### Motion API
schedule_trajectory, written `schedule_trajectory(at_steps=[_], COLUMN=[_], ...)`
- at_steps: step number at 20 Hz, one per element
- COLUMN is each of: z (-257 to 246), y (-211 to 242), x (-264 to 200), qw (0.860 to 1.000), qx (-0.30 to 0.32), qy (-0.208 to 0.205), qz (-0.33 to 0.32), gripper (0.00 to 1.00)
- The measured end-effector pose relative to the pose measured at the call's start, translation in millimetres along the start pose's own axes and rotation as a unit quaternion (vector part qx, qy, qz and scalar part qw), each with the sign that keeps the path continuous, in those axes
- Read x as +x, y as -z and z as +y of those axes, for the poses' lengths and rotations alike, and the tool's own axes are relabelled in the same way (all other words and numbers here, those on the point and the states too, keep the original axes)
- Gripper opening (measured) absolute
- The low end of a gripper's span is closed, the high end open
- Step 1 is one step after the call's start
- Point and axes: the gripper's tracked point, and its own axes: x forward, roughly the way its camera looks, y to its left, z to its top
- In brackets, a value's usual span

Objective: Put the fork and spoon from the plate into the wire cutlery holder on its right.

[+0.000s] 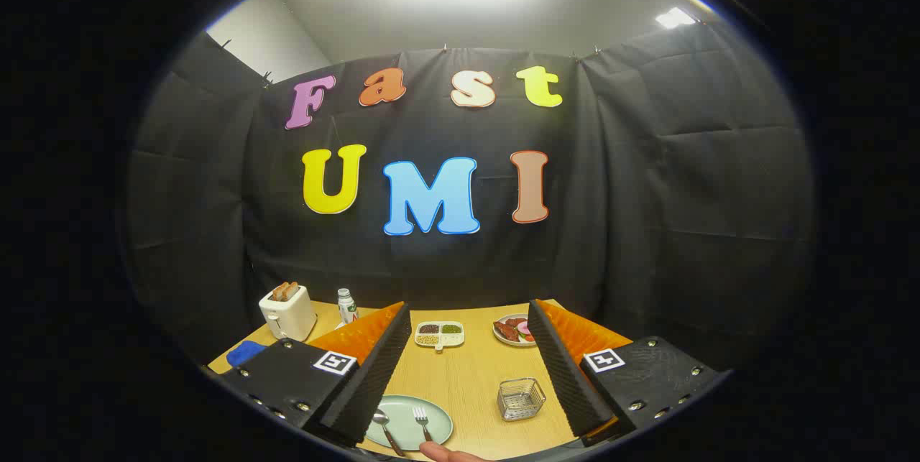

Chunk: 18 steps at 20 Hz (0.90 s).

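My gripper (460, 376) hangs released above the worktop (467, 376), the fork (422, 422) and spoon (385, 427) lying on the plate (406, 412) between its fingers, the wire holder (521, 399) just right.

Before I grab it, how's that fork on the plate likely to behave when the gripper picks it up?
The fork looks like thin metal, so probably stiff and light. It lies flat on the smooth plate beside the spoon, so it may slide rather than lift cleanly. Its slim handle could pivot between the fingers. The gripper stands open above the table.
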Motion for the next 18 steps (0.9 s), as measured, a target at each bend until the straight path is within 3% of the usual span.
schedule_trajectory(at_steps=[6, 12, 18], z=[-12, -14, 5], y=[-21, -12, 7], x=[15, 18, 10], qw=[1.000, 1.000, 0.999], qx=[0.004, 0.003, -0.009], qy=[0.016, 0.019, -0.042], qz=[-0.019, -0.004, 0.006], gripper=[0.99, 0.99, 0.99])
